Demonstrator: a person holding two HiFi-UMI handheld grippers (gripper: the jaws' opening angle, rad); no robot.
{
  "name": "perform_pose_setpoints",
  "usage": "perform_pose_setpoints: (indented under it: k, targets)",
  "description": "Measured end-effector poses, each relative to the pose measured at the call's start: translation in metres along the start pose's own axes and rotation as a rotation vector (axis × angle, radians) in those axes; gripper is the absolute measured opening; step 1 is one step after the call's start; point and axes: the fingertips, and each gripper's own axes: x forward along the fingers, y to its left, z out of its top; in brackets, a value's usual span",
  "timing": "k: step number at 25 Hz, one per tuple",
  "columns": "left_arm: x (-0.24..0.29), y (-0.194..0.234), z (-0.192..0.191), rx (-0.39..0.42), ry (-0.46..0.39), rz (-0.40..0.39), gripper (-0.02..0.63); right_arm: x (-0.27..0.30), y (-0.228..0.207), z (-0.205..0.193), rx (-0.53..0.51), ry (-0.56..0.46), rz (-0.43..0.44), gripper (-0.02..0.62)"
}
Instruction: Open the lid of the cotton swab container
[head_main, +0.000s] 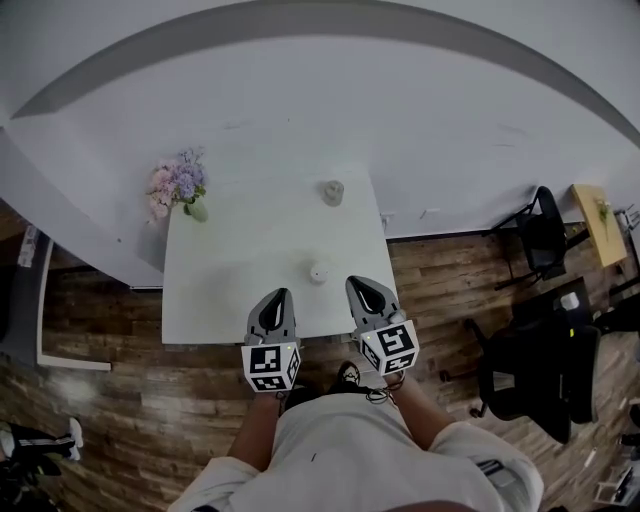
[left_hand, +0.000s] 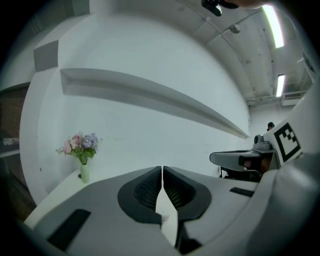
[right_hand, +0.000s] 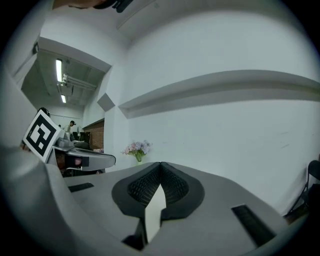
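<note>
In the head view a small white round container (head_main: 319, 271) stands on the white table (head_main: 240, 260), near its front edge. A second, greyish round container (head_main: 333, 192) stands at the table's far edge. My left gripper (head_main: 272, 300) is held over the front edge, left of the near container, jaws shut and empty. My right gripper (head_main: 363, 287) sits just right of that container, also shut and empty. Both gripper views look along shut jaws, at the left gripper (left_hand: 162, 168) and the right gripper (right_hand: 160, 164), toward the white wall; neither shows a container.
A vase of pink and purple flowers (head_main: 180, 187) stands at the table's back left corner, also as flowers (left_hand: 80, 146) and flowers (right_hand: 137, 148). Black office chairs (head_main: 535, 365) stand on the wooden floor to the right. A white wall runs behind the table.
</note>
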Motion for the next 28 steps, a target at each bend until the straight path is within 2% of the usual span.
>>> perform_pose_setpoints:
  k: [4, 7, 10, 17, 21, 28]
  targets:
    - [0.004, -0.007, 0.036, 0.058, -0.070, 0.028, 0.026, -0.006, -0.007, 0.034, -0.039, -0.077, 0.019, -0.002]
    - [0.003, -0.010, 0.047, 0.048, -0.090, 0.040, 0.026, -0.008, -0.007, 0.045, -0.061, -0.109, 0.041, -0.002]
    - [0.004, -0.014, 0.049, 0.042, -0.098, 0.053, 0.026, -0.008, -0.011, 0.047, -0.038, -0.122, 0.060, -0.002]
    - [0.007, -0.019, 0.041, 0.045, -0.077, 0.063, 0.026, -0.010, -0.019, 0.046, -0.062, -0.134, 0.071, -0.002]
    - [0.004, -0.019, 0.039, 0.045, -0.066, 0.075, 0.026, -0.010, -0.022, 0.042, -0.080, -0.120, 0.095, -0.002]
    - [0.003, -0.019, 0.035, 0.050, -0.048, 0.079, 0.026, -0.008, -0.022, 0.035, -0.066, -0.091, 0.089, -0.002]
